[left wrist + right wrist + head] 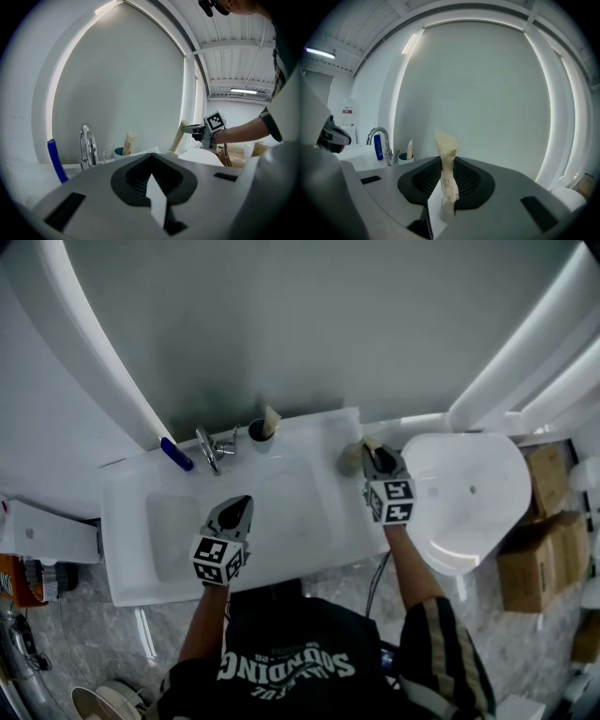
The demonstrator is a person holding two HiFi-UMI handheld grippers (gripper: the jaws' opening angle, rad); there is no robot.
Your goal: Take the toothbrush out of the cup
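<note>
1. Two paper-wrapped toothbrushes, two cups, one tap (206, 446) and one blue bottle (176, 454) along the counter's (309, 549) back edge.
2. My right tongs (443, 201), jaws narrowly apart, clamp the toothbrush (446, 164) upright over the right-corner cup (352, 457).
3. The second toothbrush (270, 418) stands in the dark cup (257, 432).
4. My left tongs (157, 201) are closed and empty.

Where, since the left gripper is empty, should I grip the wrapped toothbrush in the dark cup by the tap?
Grip the beige paper-wrapped toothbrush by the stretch standing clear above the rim of the dark round cup, coming from over the white sink: the chrome tap crowds its left and the wall stands behind.
</note>
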